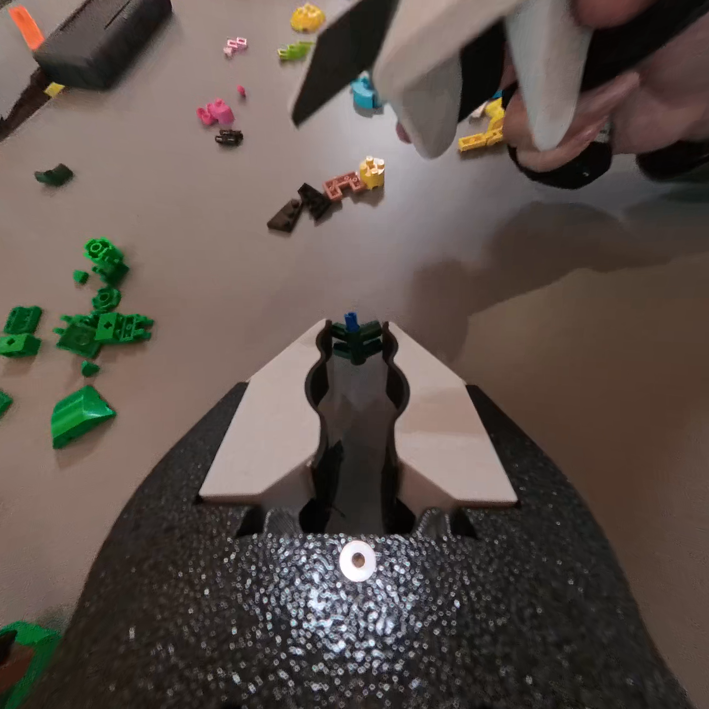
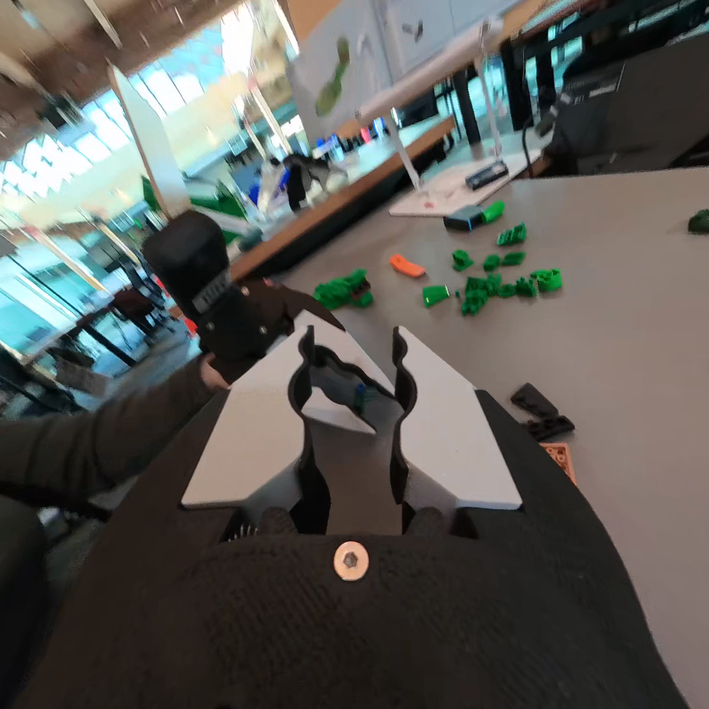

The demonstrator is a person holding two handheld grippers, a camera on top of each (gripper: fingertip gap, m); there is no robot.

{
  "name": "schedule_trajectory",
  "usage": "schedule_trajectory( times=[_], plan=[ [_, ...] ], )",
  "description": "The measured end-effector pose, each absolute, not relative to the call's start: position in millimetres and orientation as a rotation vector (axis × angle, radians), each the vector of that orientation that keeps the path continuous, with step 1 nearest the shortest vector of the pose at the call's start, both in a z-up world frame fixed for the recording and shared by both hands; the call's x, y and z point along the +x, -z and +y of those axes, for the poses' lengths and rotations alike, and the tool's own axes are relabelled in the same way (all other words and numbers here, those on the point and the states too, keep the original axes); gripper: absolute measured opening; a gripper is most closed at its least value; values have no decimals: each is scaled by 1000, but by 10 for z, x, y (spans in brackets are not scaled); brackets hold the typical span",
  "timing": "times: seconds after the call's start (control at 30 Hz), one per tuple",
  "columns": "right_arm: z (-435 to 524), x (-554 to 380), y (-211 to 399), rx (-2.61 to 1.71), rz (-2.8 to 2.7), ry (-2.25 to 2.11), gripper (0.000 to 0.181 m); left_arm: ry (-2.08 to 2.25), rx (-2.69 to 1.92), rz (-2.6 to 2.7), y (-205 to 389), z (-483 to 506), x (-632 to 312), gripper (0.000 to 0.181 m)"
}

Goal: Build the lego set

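My left gripper (image 1: 355, 332) is shut on a small dark green piece with a blue pin (image 1: 351, 337) at its fingertips, held above the grey table (image 1: 383, 268). My right gripper (image 2: 355, 333) is open and empty, held in the air close to the left one. The held piece (image 2: 360, 397) shows through the gap between its fingers, in the left gripper (image 2: 378, 410). The right gripper (image 1: 364, 130) appears blurred at the top right of the left wrist view.
Loose green pieces (image 1: 103, 326) lie at the left, and pink pieces (image 1: 215, 113), black wedge plates (image 1: 299, 209), a brown plate (image 1: 343, 184) and yellow pieces (image 1: 372, 172) lie farther out. A green assembly (image 2: 341, 291) and an orange tool (image 2: 406, 265) are on the table. My hands' fingertips stand some 9 cm from each other.
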State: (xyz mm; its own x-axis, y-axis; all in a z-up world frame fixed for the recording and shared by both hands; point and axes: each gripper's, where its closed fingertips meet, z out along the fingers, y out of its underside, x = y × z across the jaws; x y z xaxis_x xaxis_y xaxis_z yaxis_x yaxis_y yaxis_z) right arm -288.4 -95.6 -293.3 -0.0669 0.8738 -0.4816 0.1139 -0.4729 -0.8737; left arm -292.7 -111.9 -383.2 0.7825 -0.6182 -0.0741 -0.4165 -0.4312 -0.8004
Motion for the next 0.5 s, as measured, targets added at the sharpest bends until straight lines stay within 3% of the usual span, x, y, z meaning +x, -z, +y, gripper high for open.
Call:
schedule_trajectory(
  times=[0.17, 0.5],
  plan=[
    [-1208, -2962, 3357, -1748, -1376, -1436, 29, 310, -2103, 761, 3848, -1130, -2929, 24],
    [-1270, -3089, 3619, -1909, -1419, -1271, 16, 257, -2064, 836, 3833, -1149, -2901, 24]
  ],
)
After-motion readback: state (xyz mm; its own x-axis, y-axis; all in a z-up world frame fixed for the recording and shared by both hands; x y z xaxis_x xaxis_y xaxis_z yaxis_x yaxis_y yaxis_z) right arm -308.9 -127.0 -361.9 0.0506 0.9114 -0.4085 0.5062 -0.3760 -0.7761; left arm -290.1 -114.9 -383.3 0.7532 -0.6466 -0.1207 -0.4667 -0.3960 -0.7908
